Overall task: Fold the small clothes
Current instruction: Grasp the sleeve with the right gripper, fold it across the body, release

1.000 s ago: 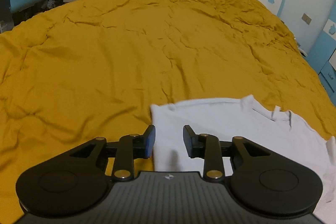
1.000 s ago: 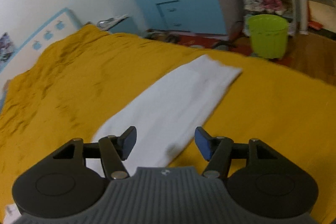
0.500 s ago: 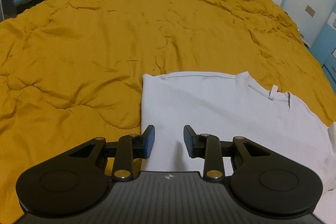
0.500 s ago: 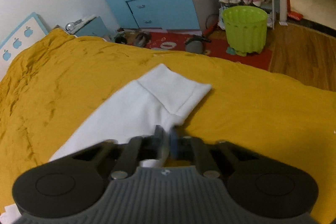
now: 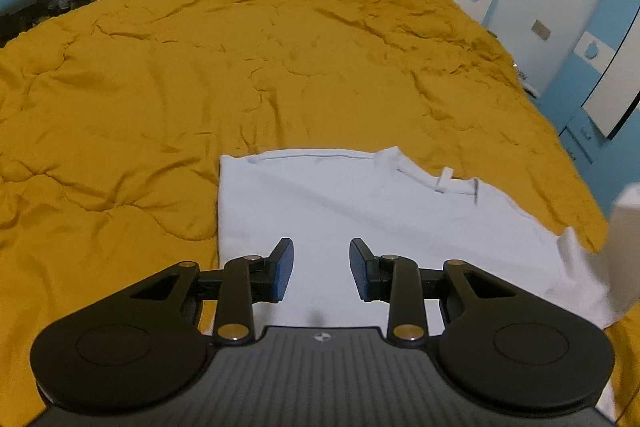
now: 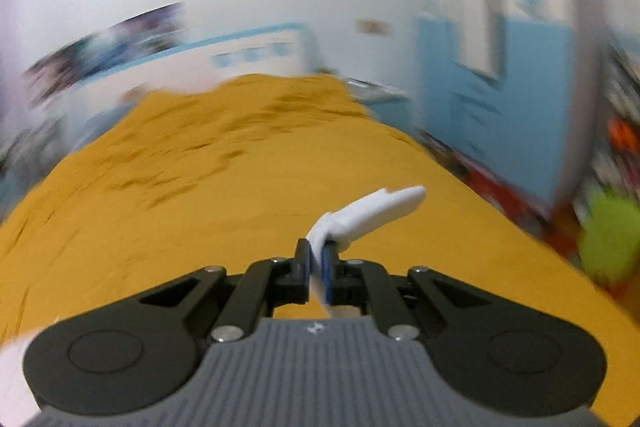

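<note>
**White shirt on the bed, right claw has a corner**

Big mustard-yellow quilt (image 5: 200,87) covers the whole bed. A white shirt (image 5: 360,211) lies flat on it near the front edge, collar facing the far side. The left gripper (image 5: 321,269) hovers just over the shirt with its jaws partly spread, nothing between them. The right gripper (image 6: 316,271) is pinched tight on a bit of the shirt's white fabric, lifted clear off the quilt. That view's pretty blurry.
</note>
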